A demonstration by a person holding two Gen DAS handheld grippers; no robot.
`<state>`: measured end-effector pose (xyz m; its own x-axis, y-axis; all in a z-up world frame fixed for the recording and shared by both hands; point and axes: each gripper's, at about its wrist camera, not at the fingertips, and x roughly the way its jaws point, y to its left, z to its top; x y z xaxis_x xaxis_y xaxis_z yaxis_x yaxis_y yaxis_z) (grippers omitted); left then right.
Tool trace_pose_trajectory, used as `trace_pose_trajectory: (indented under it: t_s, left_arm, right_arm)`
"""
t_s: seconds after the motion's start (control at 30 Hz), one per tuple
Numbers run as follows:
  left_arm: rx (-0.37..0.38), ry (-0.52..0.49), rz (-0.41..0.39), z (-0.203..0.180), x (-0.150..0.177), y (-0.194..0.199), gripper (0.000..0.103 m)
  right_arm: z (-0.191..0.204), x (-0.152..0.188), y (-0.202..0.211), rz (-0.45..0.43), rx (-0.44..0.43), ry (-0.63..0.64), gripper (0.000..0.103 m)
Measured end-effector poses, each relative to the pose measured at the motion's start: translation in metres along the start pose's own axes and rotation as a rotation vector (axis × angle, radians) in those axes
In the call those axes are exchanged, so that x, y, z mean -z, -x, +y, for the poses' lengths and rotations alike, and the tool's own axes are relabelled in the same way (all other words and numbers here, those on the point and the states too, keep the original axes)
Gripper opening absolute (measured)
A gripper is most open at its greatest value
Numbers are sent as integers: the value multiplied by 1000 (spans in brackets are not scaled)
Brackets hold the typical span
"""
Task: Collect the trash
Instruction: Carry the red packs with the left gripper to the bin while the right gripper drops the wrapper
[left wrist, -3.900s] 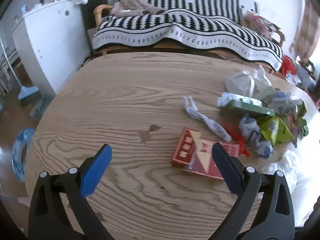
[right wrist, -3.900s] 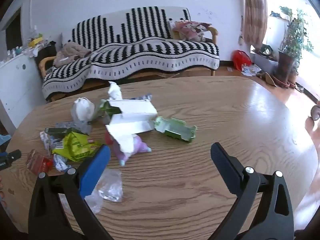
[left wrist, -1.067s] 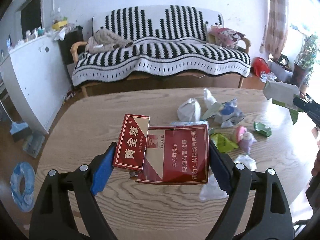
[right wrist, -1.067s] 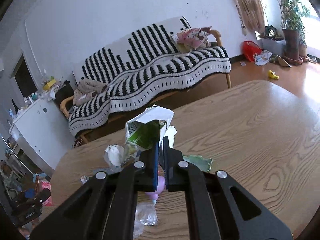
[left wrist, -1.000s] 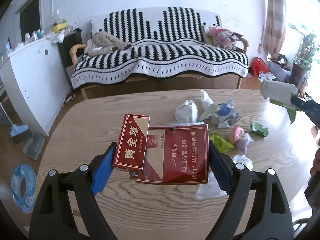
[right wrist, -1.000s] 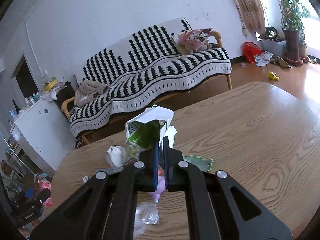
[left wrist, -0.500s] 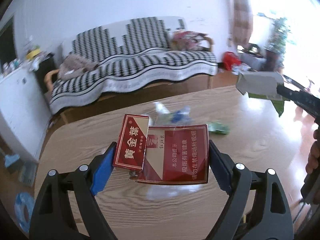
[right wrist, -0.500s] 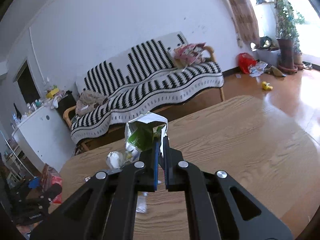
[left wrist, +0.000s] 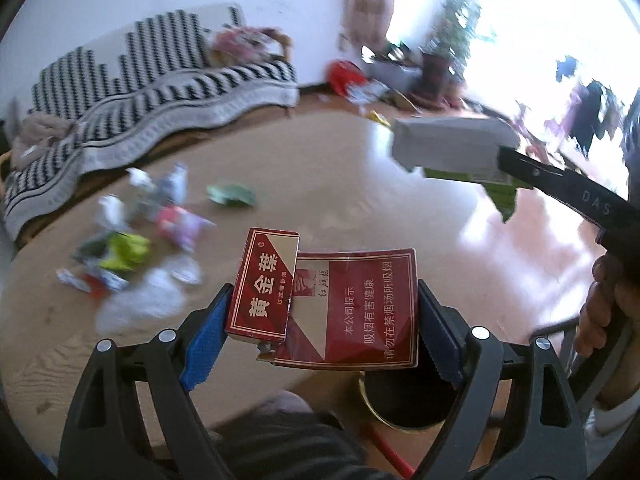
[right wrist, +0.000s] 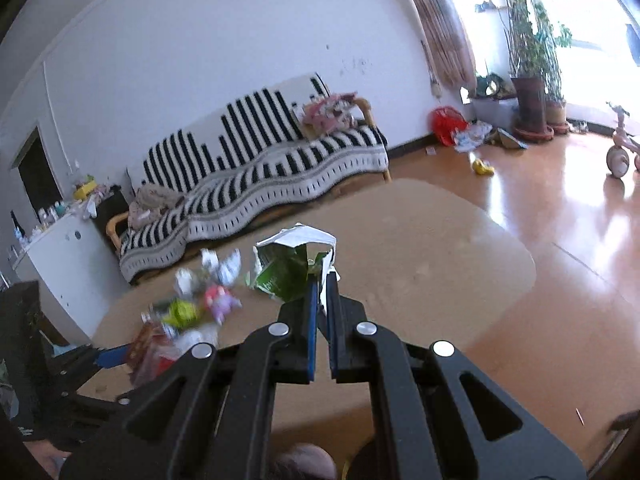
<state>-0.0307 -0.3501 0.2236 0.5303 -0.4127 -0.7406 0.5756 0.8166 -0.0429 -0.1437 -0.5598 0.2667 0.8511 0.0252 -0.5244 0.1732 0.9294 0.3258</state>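
Clamping two red cigarette packs (left wrist: 324,300) – left gripper (left wrist: 320,332), right gripper (right wrist: 322,292) pinched shut on torn green-white carton (right wrist: 294,264), above the desk (right wrist: 420,264).

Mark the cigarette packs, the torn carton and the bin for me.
cigarette packs (left wrist: 352,312), left wrist view, face of the larger red pack.
torn carton (right wrist: 290,268), right wrist view, green inside of its torn mouth.
bin (left wrist: 404,400), left wrist view, dark inside below the packs.

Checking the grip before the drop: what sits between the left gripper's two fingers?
In the left wrist view, the left gripper pinches two red cigarette packs side by side: a small box and a flattened pack.
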Motion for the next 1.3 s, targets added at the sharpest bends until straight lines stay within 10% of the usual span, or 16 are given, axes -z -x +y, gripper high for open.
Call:
trace_pose_trajectory:
  t_s: [0.4, 0.9, 0.97, 1.03, 1.3]
  left_arm:
    - [132, -71, 194, -76, 51, -57, 84]
    - [133, -123, 230, -96, 61, -69, 92]
    - [115, -140, 211, -94, 61, -66, 97]
    - [103, -163, 182, -91, 57, -60, 97]
    - [-116, -14, 18, 16, 23, -8, 97]
  right_arm:
    - [-64, 90, 5, 214, 57, -129, 5]
    - [-93, 103, 3, 275, 95, -192, 6]
    - [-95, 99, 6, 272, 137, -191, 14]
    - [-99, 95, 11, 230, 165, -198, 93]
    - [-85, 76, -5, 71, 219, -127, 96]
